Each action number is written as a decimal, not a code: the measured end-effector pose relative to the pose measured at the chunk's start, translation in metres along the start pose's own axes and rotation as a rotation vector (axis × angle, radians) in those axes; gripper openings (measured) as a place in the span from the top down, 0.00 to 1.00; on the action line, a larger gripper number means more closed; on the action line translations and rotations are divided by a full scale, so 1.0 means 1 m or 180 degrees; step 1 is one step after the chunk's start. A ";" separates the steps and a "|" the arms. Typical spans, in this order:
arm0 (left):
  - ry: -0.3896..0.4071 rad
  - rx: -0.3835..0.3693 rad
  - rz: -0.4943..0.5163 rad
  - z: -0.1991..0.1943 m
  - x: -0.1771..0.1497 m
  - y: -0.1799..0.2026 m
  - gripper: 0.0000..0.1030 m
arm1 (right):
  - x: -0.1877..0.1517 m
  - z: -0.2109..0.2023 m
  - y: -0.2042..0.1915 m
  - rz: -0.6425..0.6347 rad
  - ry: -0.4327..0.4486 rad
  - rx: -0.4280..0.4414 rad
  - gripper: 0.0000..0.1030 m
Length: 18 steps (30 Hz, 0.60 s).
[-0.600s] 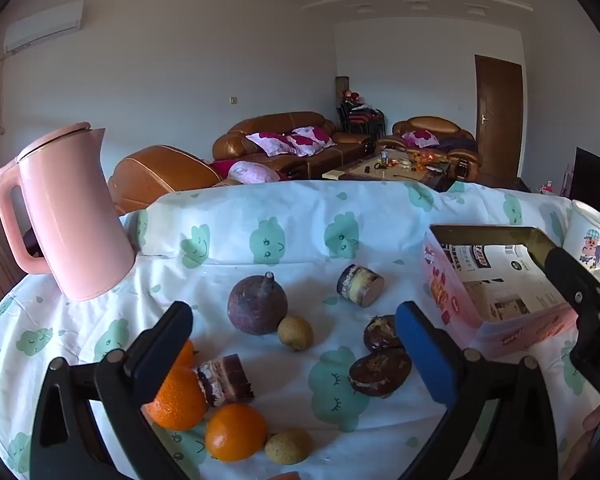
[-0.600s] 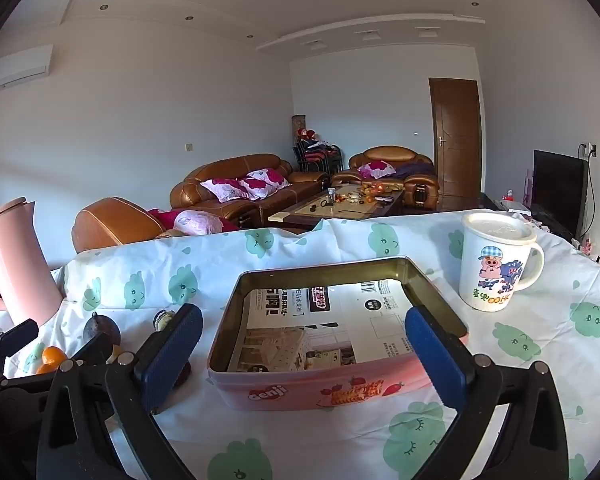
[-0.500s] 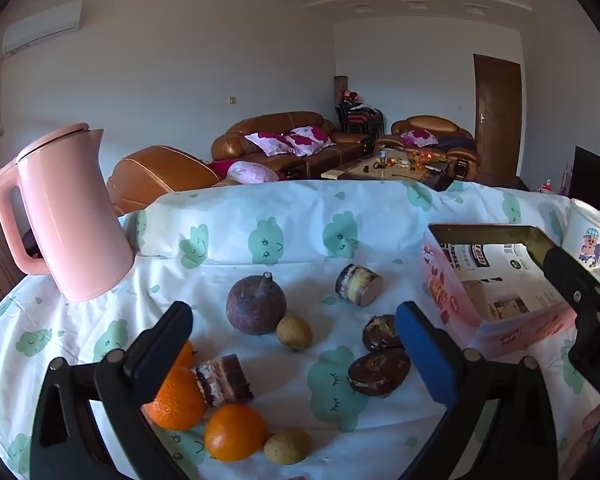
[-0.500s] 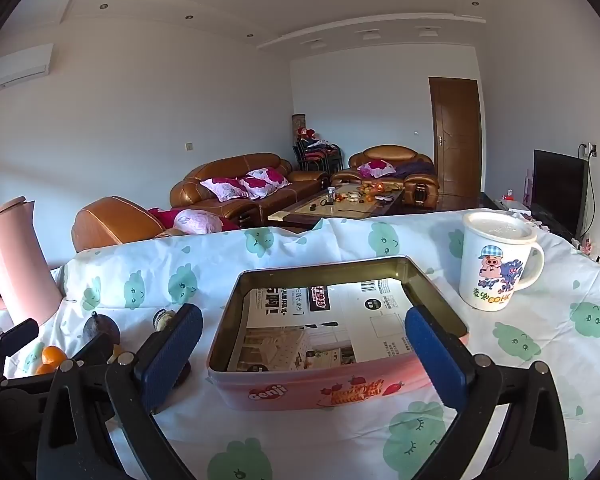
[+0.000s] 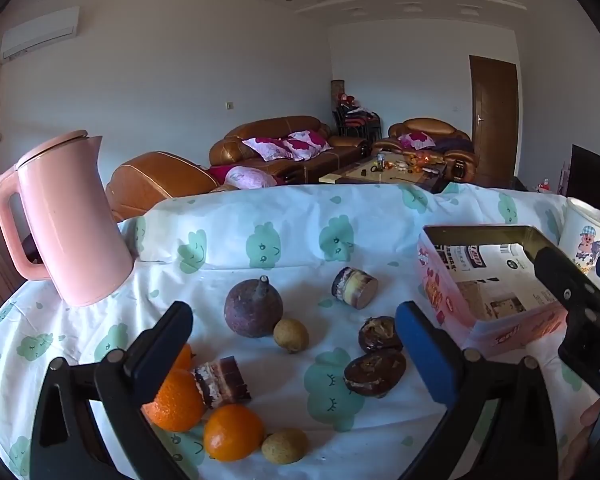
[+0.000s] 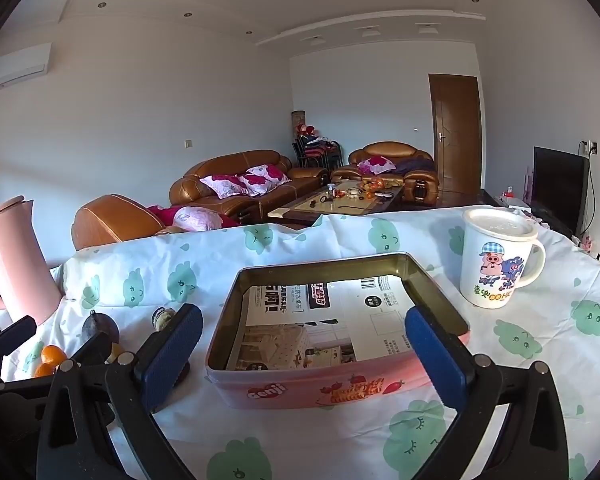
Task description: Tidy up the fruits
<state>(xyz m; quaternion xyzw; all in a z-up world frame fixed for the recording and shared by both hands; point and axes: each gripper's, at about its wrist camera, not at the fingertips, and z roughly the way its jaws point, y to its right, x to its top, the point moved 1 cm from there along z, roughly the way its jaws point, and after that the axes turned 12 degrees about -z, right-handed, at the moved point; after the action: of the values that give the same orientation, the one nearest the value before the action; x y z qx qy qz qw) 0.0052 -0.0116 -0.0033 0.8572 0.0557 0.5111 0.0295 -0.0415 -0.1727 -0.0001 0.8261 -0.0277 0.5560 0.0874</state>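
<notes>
Both the left claw (image 5: 292, 344) and the right claw (image 6: 302, 344) are wide open and hold nothing. Round orange fruits (image 5: 232, 432), a dark purple round fruit (image 5: 253, 307) and small brown fruits (image 5: 291, 335) lie on the table's white cloth with green clouds (image 5: 260, 240), left of the pink rectangular metal tin (image 6: 340, 384).

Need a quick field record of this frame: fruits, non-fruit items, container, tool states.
fruits: purple mangosteen; oranges, partly behind the left tool; two small brown fruits
snacks: cake slice; cake roll; two chocolate pastries
container: pink tin, open, paper-lined, no fruit inside
left tool: open, holding nothing
right tool: open, holding nothing, facing the tin
other: pink kettle; cartoon mug
</notes>
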 end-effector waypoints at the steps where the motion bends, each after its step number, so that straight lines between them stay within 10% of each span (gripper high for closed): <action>1: -0.0010 -0.0006 -0.0021 -0.001 0.002 -0.003 0.00 | 0.000 0.000 0.000 -0.0001 0.0001 0.0000 0.01; 18: 0.0000 -0.0040 -0.0023 0.000 -0.001 -0.009 0.00 | -0.001 0.001 0.000 0.0001 -0.0017 0.0000 0.01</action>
<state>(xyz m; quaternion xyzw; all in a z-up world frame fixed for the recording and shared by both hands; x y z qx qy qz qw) 0.0045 -0.0028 -0.0054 0.8568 0.0556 0.5113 0.0367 -0.0405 -0.1734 -0.0011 0.8276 -0.0280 0.5538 0.0872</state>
